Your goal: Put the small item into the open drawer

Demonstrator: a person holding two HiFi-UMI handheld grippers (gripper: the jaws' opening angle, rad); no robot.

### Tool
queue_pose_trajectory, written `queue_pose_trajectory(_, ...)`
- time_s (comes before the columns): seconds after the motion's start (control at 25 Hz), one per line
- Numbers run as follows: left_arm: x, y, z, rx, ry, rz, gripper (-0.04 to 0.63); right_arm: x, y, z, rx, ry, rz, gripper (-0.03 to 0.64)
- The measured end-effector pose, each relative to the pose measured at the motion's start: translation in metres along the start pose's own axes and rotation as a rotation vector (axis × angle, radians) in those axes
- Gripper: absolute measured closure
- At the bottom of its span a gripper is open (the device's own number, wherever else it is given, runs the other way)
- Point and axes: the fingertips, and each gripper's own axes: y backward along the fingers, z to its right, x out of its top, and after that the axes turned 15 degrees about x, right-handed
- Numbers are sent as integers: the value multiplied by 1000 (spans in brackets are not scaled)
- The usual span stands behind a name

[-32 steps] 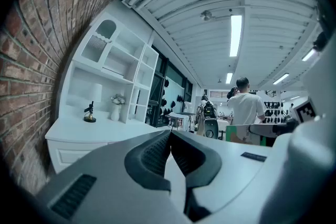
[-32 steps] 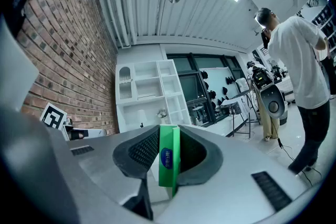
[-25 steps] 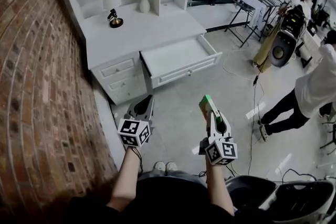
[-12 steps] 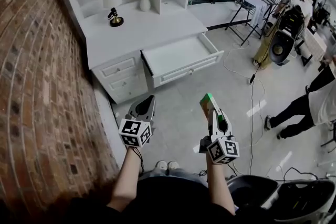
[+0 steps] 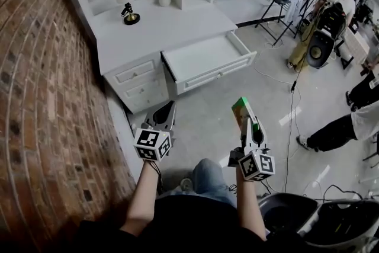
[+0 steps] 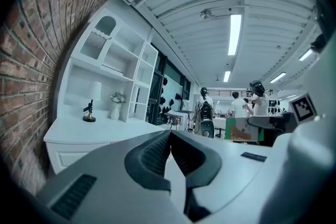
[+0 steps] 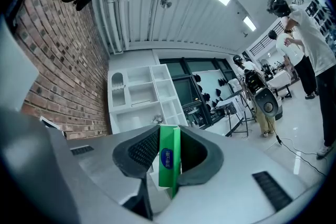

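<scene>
Over the floor short of the white desk (image 5: 160, 26), the left gripper (image 5: 167, 108) hangs closed and empty; the open drawer (image 5: 208, 58) lies well ahead; the right gripper (image 7: 167, 165) pinches a green box (image 5: 239, 108), its near end hidden between the pads

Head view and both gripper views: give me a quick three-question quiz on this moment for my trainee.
1. True or false: the left gripper holds the green box.
2. Which drawer of the white desk stands open? A: the wide drawer; B: the upper small one; C: the lower small one.
3. Fill in: the right gripper is shut on the ____.
Key: 1 false, its jaws are together with nothing between them; 2 A; 3 green box.
</scene>
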Motion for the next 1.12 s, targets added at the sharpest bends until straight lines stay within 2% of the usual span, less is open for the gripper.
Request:
queue_pose_trajectory(0.28,3,-46,-8,-5,6,4,574,2,-37,21,-4,11,6,528)
queue_pose_trajectory(0.52,4,-120,-12,15,5,1,574,0,-92,73,-5,3,17,528)
queue_pose_trajectory(0.76,2,-227,-17,54,27,-18,574,0,-183,149,18,-11,-6,528)
queue_pose_trajectory(0.92,9,-303,-25,94,36,-31,574,-3,-258,200,65,-29,-52,528)
queue_pose_trajectory(1.12,22,-384,-39,184,48,-38,574,-3,-353,250,160,-41,-121,528)
